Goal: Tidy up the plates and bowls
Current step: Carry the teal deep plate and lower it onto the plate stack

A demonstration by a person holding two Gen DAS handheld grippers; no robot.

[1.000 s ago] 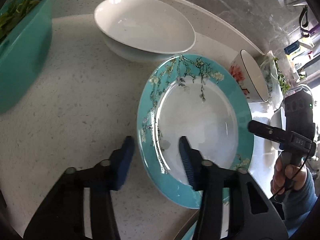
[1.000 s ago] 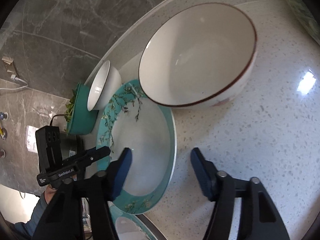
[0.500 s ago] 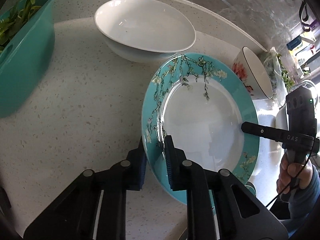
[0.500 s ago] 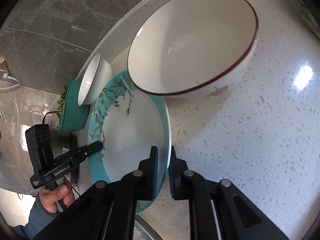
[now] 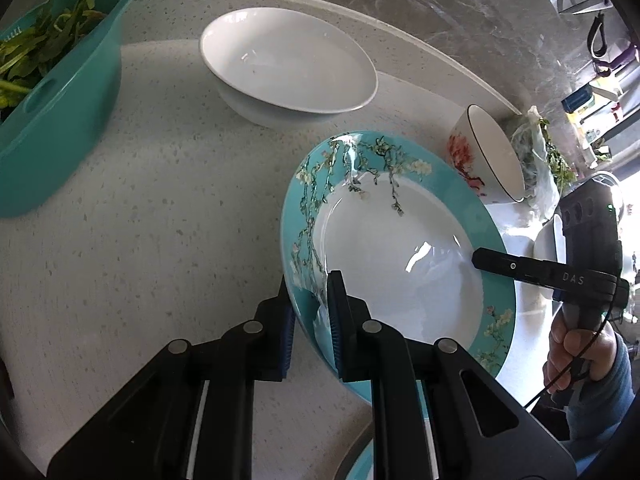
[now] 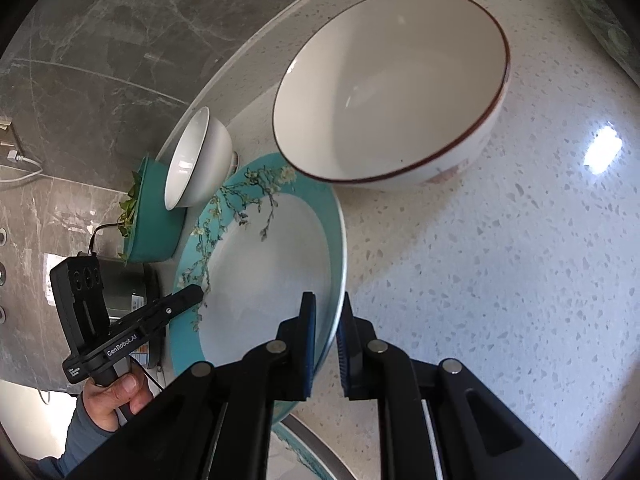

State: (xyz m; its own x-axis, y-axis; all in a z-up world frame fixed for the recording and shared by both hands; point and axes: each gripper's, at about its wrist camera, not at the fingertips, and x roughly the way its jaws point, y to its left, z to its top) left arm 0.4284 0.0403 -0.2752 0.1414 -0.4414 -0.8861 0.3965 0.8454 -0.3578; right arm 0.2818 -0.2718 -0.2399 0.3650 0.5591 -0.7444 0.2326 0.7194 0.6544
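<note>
A teal-rimmed plate with a blossom pattern [image 5: 400, 256] is held at both sides. My left gripper [image 5: 310, 312] is shut on its near left rim. My right gripper [image 6: 326, 320] is shut on the opposite rim of the plate [image 6: 264, 264]. The plate is tilted and lifted off the speckled counter [image 5: 140, 220]. A plain white bowl [image 5: 288, 64] stands behind it; it also shows in the right wrist view [image 6: 198, 160]. A white bowl with a dark rim and red flowers [image 5: 486, 156] stands at the right; it fills the right wrist view's top [image 6: 396, 92].
A teal basin of green leaves [image 5: 52, 92] stands at the left on the counter. A bag of greens [image 5: 540, 156] lies behind the flowered bowl. Another teal-rimmed plate [image 6: 296, 448] peeks out below the counter's curved front edge. A dark marble wall [image 5: 440, 12] runs behind.
Both grippers closed from open onto the plate's opposite rims. The plate has then risen and moved back from the bowls toward the counter's front edge.
</note>
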